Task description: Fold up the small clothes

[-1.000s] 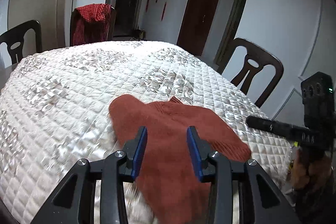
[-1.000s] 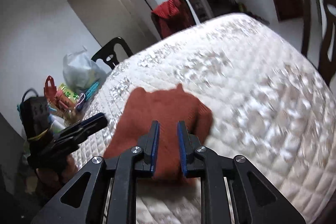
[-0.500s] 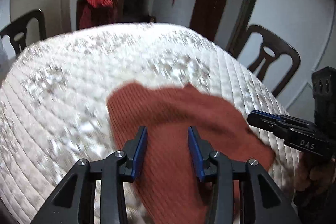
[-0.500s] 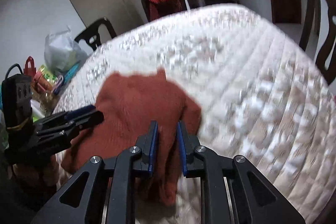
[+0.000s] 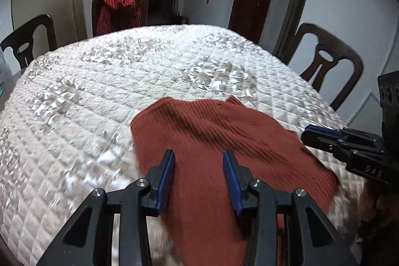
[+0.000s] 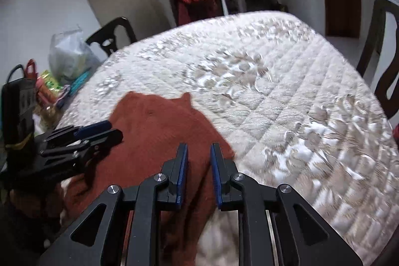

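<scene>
A rust-red ribbed knit garment lies on the quilted table cover, its near part hanging over the table's front edge. It also shows in the right wrist view. My left gripper is open and hovers over the garment's near part, holding nothing. My right gripper is open with a narrower gap, above the garment's right edge, empty. Each gripper shows in the other's view: the right one at the garment's right side, the left one at its left side.
The white floral quilted cover spreads over the round table. Dark wooden chairs stand around it; one at the back carries a red cloth. Bags and colourful items sit beside the table's left side.
Both grippers have moved in over the garment and closer to each other. The right gripper's jaws have opened a little wider. The garment lies more spread out.
</scene>
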A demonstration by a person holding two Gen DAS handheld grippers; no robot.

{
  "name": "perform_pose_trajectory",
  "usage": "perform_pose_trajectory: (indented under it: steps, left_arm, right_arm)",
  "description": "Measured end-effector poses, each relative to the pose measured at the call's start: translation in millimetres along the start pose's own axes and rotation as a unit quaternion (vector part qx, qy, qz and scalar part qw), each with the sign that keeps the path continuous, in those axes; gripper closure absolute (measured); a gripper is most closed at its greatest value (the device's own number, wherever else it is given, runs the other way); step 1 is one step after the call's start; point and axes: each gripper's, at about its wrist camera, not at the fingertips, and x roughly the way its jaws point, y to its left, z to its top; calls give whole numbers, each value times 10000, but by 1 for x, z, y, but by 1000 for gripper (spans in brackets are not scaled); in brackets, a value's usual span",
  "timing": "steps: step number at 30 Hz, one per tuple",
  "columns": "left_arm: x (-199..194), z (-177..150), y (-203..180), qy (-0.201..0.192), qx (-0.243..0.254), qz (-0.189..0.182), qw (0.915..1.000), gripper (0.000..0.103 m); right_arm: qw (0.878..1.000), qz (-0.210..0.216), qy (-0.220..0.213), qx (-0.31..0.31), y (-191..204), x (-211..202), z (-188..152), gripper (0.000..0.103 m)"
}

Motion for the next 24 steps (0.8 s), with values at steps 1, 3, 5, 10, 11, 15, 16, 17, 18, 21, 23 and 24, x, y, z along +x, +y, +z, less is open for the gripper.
perform_pose_trajectory:
  steps: [1,3,5,10,11,15,16,17,18,21,23,24]
  left_arm:
    - [-10,-7,0,-51,4,-69,10000,60]
    - [-26,-20,-1,-140,4,-150,9998,61]
    - [-38,-32,-1,-189,6,-231,9996,65]
    - [-42,-55,-7,-241,26,-244,9994,69]
    - [-41,-57,-6,-246,-30,-238,9994,69]
    - [-37,-58,-5,-309,-96,-198,9993,69]
    - [-36,-59,-5,-324,-97,-188,9993,69]
    - [-35,-59,-5,-341,-96,-171,9992,69]
    - [-35,-59,-6,-339,-101,-164,9992,69]
    - [-37,-58,-6,-291,-137,-146,9994,67]
    - [-42,-55,-6,-251,-165,-132,9995,67]
    - [-45,-54,-5,-255,-183,-123,9994,67]
  right_arm:
    - [9999,50,-50,-91,5,-9,-5,85]
    - [9995,154,-109,-270,17,-23,-15,85]
    - [9987,251,-98,-432,28,-32,-27,85]
    - [9981,-11,285,-550,29,-15,-48,97]
    - [9982,20,326,-496,27,-13,-51,100]
    - [9984,-11,305,-485,27,-11,-54,100]
    - [9984,-17,300,-470,27,-10,-54,100]
    - [9985,-19,294,-463,27,-10,-54,100]
    - [9986,-16,295,-443,27,-10,-55,100]
    - [9989,6,277,-366,27,-14,-52,100]
    - [9993,58,208,-306,28,-20,-50,97]
    - [9995,76,118,-283,29,-26,-48,96]
